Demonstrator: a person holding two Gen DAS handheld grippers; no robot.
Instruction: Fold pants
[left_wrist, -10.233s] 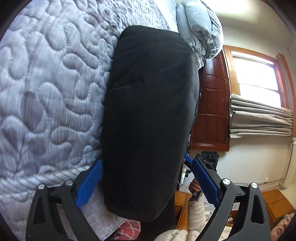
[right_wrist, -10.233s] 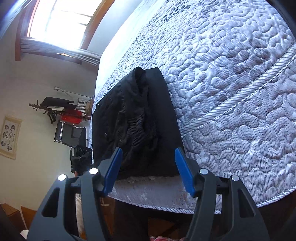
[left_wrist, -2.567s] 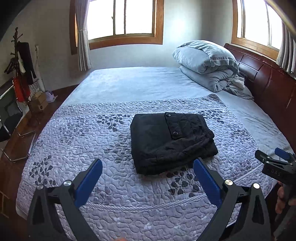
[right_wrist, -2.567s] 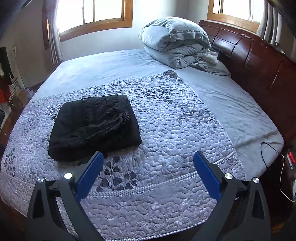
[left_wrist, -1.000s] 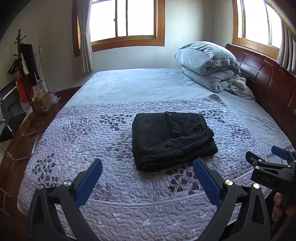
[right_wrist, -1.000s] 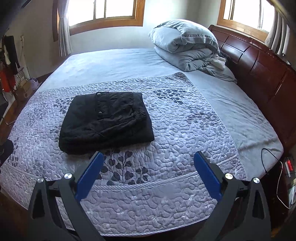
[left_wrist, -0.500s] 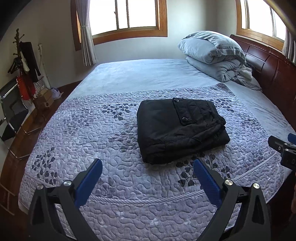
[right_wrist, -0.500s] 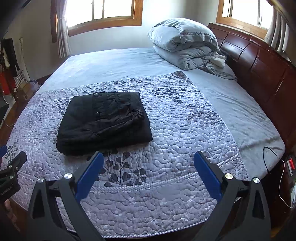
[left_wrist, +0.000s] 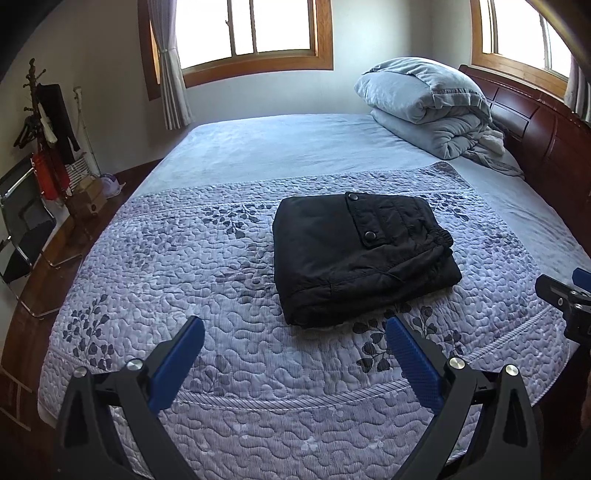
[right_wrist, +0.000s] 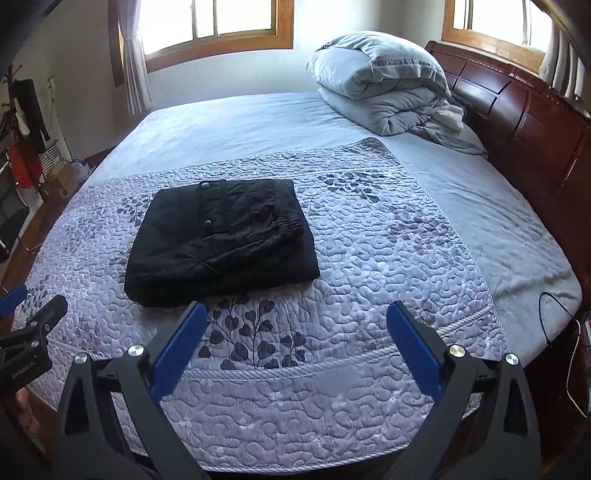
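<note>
Black pants (left_wrist: 354, 254) (right_wrist: 221, 243) lie folded into a compact rectangle on the purple quilt (left_wrist: 184, 266) (right_wrist: 369, 251), a snap pocket flap facing up. My left gripper (left_wrist: 293, 334) is open and empty, held back above the quilt's near edge, short of the pants. My right gripper (right_wrist: 295, 317) is open and empty too, just short of the pants' near right corner. Each gripper shows at the edge of the other's view: the right one (left_wrist: 565, 299) and the left one (right_wrist: 29, 332).
A folded grey duvet (left_wrist: 428, 107) (right_wrist: 384, 88) is stacked by the dark wooden headboard (right_wrist: 524, 122). A chair and a coat rack (left_wrist: 40, 140) stand left of the bed. A cable (right_wrist: 554, 321) hangs at the bed's right corner. Windows are behind.
Ten seconds ago both grippers were close over the pants; they have since backed off to the foot of the bed. In the last second both views drifted slightly, the pants unmoved.
</note>
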